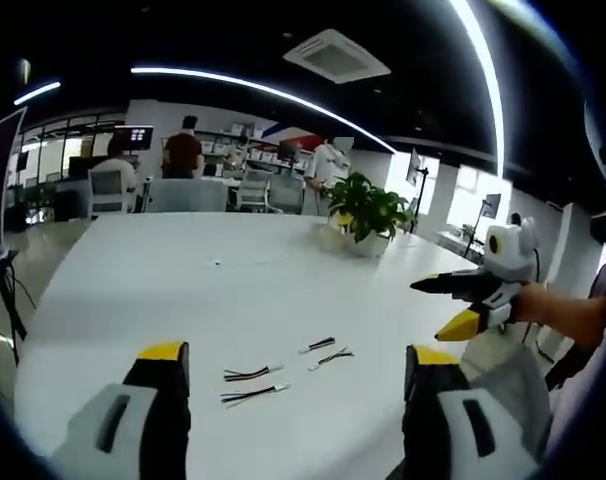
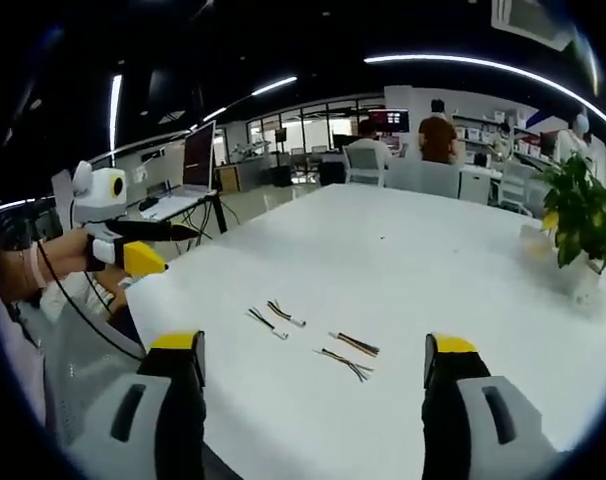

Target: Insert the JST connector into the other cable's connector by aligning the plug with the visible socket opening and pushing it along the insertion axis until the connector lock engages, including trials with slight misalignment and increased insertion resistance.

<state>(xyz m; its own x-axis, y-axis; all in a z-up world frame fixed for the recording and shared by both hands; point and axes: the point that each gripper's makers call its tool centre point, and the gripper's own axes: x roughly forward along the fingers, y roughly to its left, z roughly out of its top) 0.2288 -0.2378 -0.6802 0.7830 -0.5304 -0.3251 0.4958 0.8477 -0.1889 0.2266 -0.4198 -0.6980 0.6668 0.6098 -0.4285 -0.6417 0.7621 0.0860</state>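
A: Left gripper (image 1: 295, 375) jaws standing wide apart, holding nothing. Right gripper (image 2: 313, 365) same, jaws apart, nothing between them.

B: Cable count?

A: Four short cables lying on the white bench (image 1: 183, 290), in two pairs. In the left gripper view: cable one (image 1: 253, 373) and cable two (image 1: 255, 395) lying side by side, cable three (image 1: 318, 345) and cable four (image 1: 330, 357) just beside each other, further right.

B: Orientation?

A: Long axes all running roughly left-right in that view, slightly tilted. Connector ends too small to tell which way they're facing.

B: Anything else?

A: Potted plant (image 1: 368, 212) sitting at the far side of the bench. People sitting and standing at desks beyond.
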